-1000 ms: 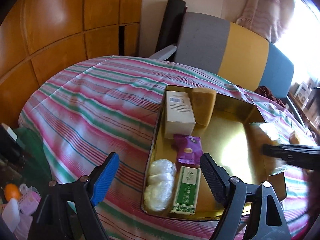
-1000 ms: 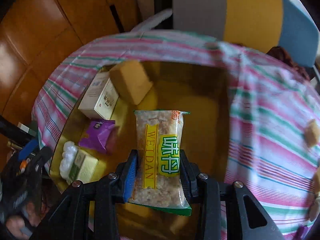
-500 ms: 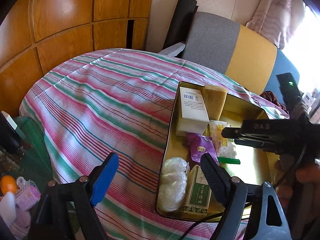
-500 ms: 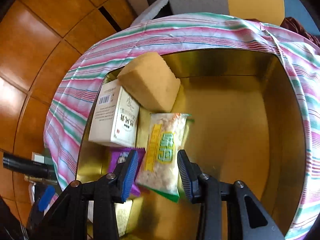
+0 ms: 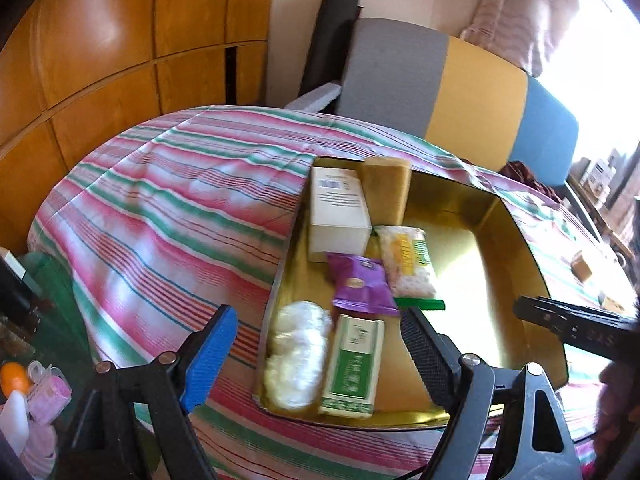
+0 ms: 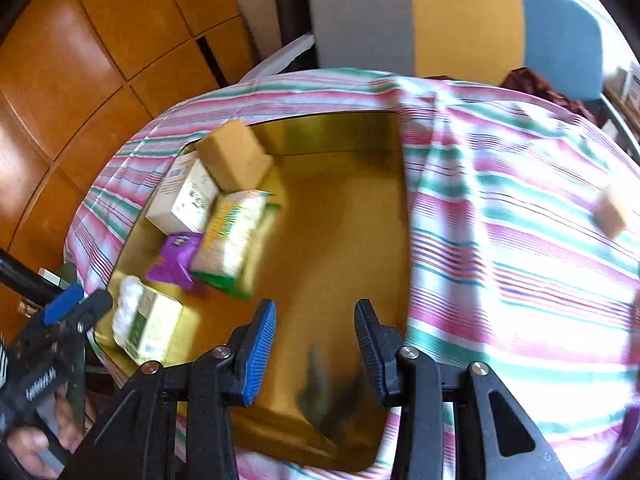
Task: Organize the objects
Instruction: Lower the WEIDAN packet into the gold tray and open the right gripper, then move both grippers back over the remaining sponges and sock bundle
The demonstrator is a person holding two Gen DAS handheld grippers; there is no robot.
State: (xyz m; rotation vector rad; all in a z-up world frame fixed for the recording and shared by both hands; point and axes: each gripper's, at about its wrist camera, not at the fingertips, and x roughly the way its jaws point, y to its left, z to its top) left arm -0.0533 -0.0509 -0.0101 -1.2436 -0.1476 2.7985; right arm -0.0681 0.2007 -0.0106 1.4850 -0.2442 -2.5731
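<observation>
Lying in the gold tray (image 5: 516, 240), the snack packet (image 5: 408, 262) rests beside the purple pouch (image 5: 362, 284), just below the white box (image 5: 338, 210) and sponge (image 5: 386, 190). Right gripper (image 6: 316, 344) hovers over the tray, fingers wide, holding nothing; left gripper (image 5: 320, 352) likewise spread wide and empty.

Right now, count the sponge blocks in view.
2. One sponge block stands in the gold tray's far corner beside the white box; a second sponge block lies on the striped cloth outside. Others may be hidden.
</observation>
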